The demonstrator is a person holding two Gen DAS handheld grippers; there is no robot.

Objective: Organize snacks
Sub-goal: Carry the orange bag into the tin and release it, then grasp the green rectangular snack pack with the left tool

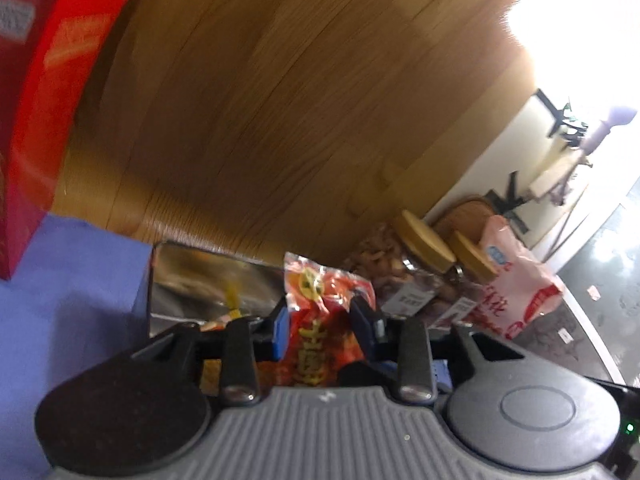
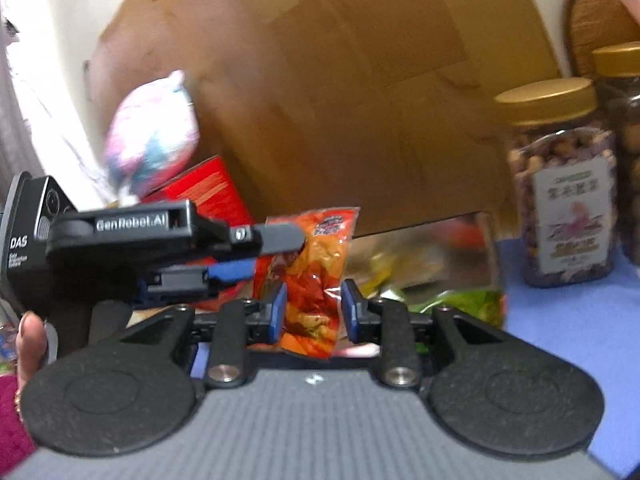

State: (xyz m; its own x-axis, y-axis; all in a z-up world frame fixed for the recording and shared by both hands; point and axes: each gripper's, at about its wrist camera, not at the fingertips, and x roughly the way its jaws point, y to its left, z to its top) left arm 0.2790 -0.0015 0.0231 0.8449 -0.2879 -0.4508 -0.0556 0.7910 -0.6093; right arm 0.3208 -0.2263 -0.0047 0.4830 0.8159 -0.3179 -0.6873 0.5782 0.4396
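Wooden backdrop point(image 2: 360, 80); both upright packets point(image 1: 316, 320) point(image 2: 316, 280) gripped.

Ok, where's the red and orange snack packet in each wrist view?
Left wrist: red and orange snack packet sits low centre, between the left gripper's blue pads.
Right wrist: same packet sits low centre, between the right gripper's pads, the left gripper reaching in from the left.
Shared landmark: the clear tray behind the packet.
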